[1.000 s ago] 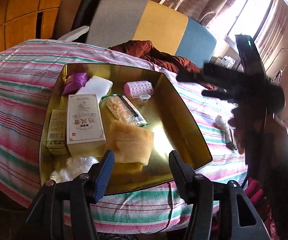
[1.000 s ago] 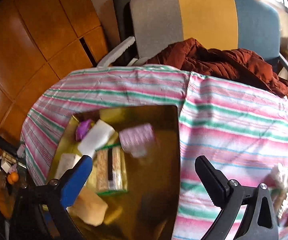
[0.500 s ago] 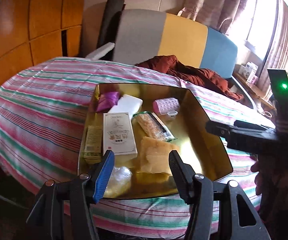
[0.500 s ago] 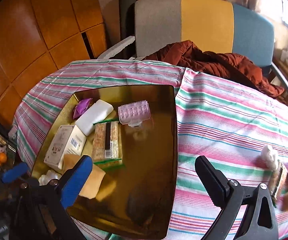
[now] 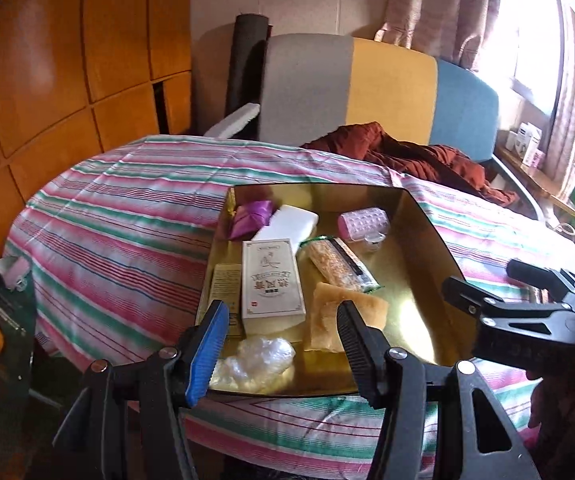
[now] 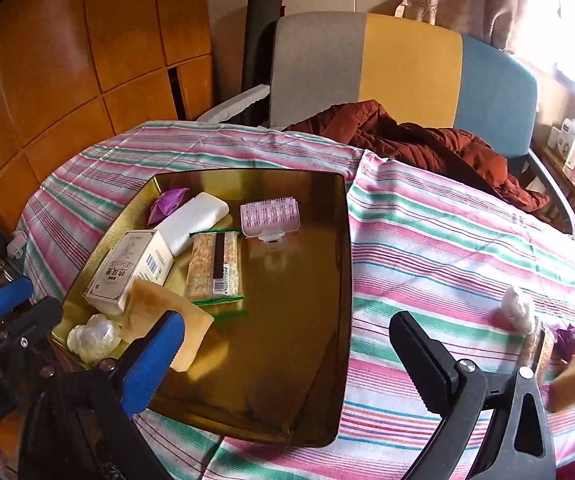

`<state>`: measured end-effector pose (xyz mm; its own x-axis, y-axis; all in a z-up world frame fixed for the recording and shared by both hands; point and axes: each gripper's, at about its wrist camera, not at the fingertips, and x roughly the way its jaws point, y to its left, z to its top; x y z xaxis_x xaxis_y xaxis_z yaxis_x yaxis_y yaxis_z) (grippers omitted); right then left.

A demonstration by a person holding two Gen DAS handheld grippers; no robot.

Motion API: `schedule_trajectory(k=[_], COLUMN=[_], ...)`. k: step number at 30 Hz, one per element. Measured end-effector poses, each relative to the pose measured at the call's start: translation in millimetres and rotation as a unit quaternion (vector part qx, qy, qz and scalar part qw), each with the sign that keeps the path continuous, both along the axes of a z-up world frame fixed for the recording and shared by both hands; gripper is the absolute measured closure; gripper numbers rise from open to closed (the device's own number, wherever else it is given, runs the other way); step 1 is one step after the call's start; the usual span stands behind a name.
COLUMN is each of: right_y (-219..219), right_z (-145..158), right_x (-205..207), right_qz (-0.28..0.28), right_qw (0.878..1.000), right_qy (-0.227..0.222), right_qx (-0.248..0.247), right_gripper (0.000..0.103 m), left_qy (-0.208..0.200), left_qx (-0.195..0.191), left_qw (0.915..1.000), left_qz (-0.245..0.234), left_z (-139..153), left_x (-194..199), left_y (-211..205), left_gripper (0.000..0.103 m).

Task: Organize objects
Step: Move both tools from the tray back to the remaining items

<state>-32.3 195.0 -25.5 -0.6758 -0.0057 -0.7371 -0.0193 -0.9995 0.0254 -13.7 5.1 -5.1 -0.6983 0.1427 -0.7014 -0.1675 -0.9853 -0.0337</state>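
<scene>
Both empty: left gripper [image 5: 281,344] parted above the near edge of the gold tray [image 6: 339,280], right gripper [image 6: 283,360] spread wide over the tray's near right corner, nothing between either pair of pads.

Already packed along the tray's left side: white carton [image 6: 127,272], white bar [image 6: 191,222], purple wrapped piece [image 6: 167,204], snack bar in a clear wrapper [image 6: 213,266], pink bristled brush [image 6: 270,216], tan sponge-like slab [image 6: 155,312] and crumpled clear plastic [image 6: 91,336]. Right half of the tray bare.

Still loose near the right edge of the striped bench [image 6: 447,240]: a white crumpled wad [image 6: 519,308], a small purple piece [image 6: 569,338], tan chunks [image 6: 573,376] and what looks like a wrapped bar, partly hidden.

Best taken with the right gripper, being nearer. Worth swinging right, well clear of the tray wall, and starting with the white wad, which stands slightly apart from the rest. Approach from above, pads straddling it, then close gently; likely soft and easily crushed. Set down in the tray's bare right half, away from the stacked items.
</scene>
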Motion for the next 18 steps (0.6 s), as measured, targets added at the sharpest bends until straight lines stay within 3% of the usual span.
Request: schedule_trajectory(k=[9,18], right_y=[6.5,3.7], right_z=[0.7,2.9], right_x=[11.4,20.3], right_qz=[-0.017,-0.013], right_qw=[1.000,0.999], right_qy=[0.017,0.031], right_qx=[0.007,0.027], right_gripper=[0.000,0.000], left_qy=[0.018,0.032], left_qx=[-0.039,-0.060], left_qw=[0.9978,0.9966], left_qz=[0.051,0.047], left_z=[1.9,5.4], left_x=[1.7,7.1], left_y=[-4.7,2.4], left_gripper=[0.045,0.045])
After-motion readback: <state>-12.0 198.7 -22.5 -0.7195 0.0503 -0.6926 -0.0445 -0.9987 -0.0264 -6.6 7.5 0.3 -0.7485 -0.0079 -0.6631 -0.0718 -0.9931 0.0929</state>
